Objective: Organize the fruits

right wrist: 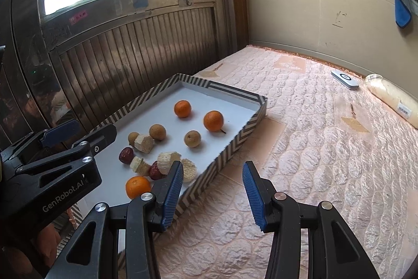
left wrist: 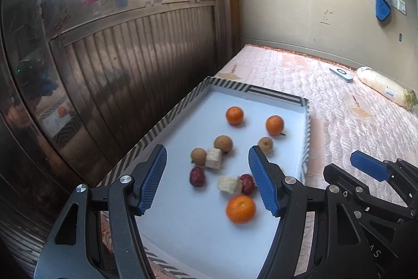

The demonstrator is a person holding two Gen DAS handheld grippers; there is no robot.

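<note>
With fingers spread and empty, the left gripper (left wrist: 207, 178) hovers over the tray (left wrist: 180, 106) of mixed, ungrouped fruit, while the right gripper (right wrist: 213, 194), likewise released, waits just beside the tray.

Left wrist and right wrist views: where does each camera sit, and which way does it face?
Left wrist: on the left gripper, above the tray, facing the fruit; the right gripper shows at right.
Right wrist: on the right gripper, over the tray's edge and mattress; left gripper at left.
Shared: tray, nearest orange.

Three oranges (left wrist: 234, 115), three longans (left wrist: 223, 143), two red dates (left wrist: 197, 176), four pale chunks (left wrist: 214, 162).
</note>
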